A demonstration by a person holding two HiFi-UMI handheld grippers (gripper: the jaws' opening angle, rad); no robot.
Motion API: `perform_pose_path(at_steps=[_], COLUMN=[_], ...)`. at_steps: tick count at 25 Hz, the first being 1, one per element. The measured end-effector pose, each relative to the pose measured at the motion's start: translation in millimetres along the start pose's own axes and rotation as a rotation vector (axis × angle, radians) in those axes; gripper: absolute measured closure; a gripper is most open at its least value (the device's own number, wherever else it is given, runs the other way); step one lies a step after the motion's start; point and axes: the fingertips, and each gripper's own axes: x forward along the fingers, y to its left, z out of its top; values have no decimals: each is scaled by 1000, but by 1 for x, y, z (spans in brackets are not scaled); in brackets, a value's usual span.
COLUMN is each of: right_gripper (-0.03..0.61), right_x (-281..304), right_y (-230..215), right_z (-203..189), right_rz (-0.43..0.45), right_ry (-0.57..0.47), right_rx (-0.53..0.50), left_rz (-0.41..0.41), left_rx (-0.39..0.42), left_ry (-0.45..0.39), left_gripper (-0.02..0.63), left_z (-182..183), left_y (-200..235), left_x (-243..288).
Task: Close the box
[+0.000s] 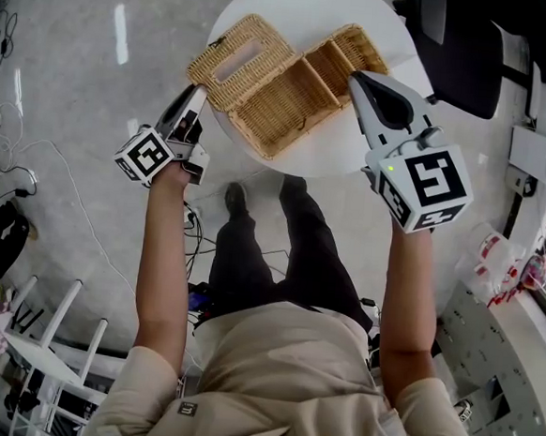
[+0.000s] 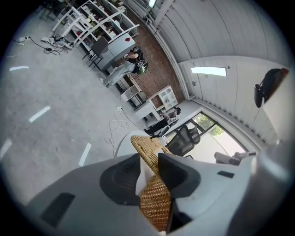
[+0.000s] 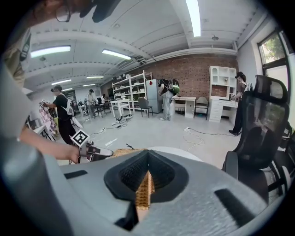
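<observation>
In the head view a wicker box lay open on a round white worktop. Its lid, with a slot cut through it, was folded back flat to the left. The left claw reached to the lid's near outer edge, probably because that free edge is the one that must swing up and over. The right claw sat at the far right end of the box, apparently to hold the body steady while the lid turned. The only markings visible were the black-and-white square markers on each gripper's cube. A small tag on the person's shirt was too small to read.

In the left gripper view the left claw was clamped on the lid, whose woven rim and pale lining filled the gap between the pads. The rim ran on past the tips towards the worktop and an office chair. Holding it by the edge gave the most leverage about the hinge.

In the right gripper view the right claw was nearly together, pinched on a thin upright wall of the wicker box. Beyond it, the left claw showed across the worktop. No brand or lettering could be made out on the box in any view.

The closing looked barely begun, since the lid lay fully open.
</observation>
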Motion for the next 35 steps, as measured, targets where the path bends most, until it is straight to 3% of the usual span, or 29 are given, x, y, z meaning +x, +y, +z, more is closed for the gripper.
perform_pose_path(at_steps=[4, 16, 35], right_gripper=[584, 584, 584], right_x=[-2, -16, -44], right_y=[1, 3, 4], right_z=[0, 4, 11], right_rz=[-5, -20, -39], right_ry=[1, -4, -19], right_rx=[-2, -3, 0], left_rz=[-27, -30, -71], left_rx=[-24, 70, 211], left_ry=[-15, -70, -52], left_gripper=[514, 529, 529], left_z=[3, 26, 30], left_y=[-9, -33, -87], left_x=[-3, -19, -37])
